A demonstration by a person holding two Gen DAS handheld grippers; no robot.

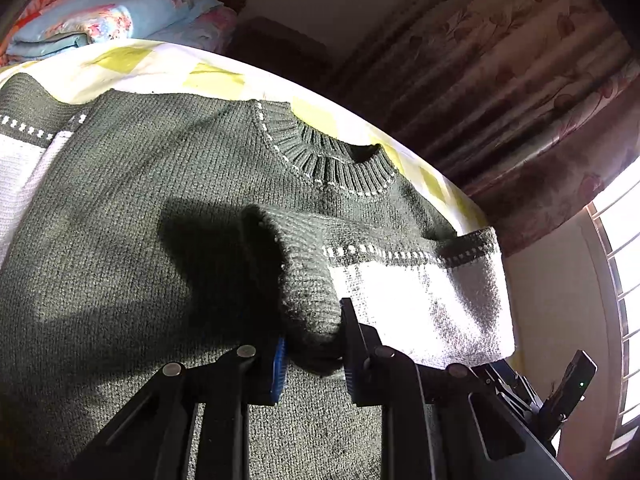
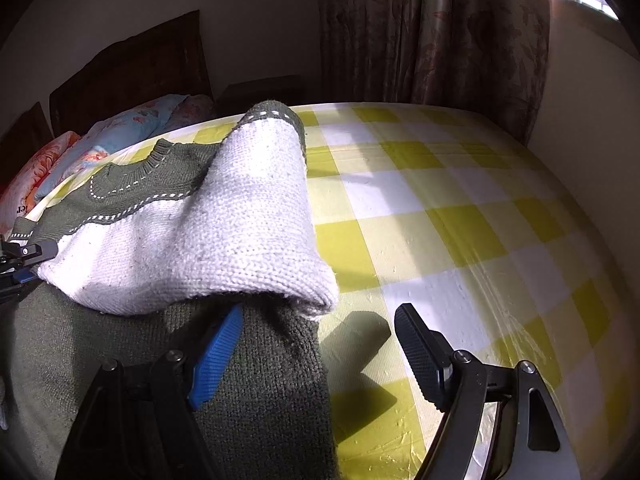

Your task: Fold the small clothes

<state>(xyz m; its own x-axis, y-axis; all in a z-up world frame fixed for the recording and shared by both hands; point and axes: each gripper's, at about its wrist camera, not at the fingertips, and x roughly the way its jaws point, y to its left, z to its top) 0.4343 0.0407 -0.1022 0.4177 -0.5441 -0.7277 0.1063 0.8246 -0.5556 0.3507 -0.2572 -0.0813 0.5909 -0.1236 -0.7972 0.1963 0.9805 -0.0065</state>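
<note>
A dark green knit sweater (image 1: 132,200) with a ribbed collar (image 1: 332,156) and white bands lies flat on the bed. Its right sleeve (image 1: 404,292), white with a green cuff, is folded over the body. My left gripper (image 1: 314,344) is shut on the sleeve's green cuff (image 1: 312,308). In the right wrist view the sleeve (image 2: 224,236) arches over the sweater's body (image 2: 276,380). My right gripper (image 2: 320,356) is open at the sweater's right edge; its blue finger (image 2: 216,360) rests on the knit and its black finger (image 2: 420,356) hangs over the sheet.
The bed has a yellow and white checked sheet (image 2: 460,220). Folded floral bedding (image 1: 104,16) lies by the dark headboard (image 2: 132,68). Floral curtains (image 2: 432,28) and a bright window (image 1: 624,280) stand beyond the bed's far edge.
</note>
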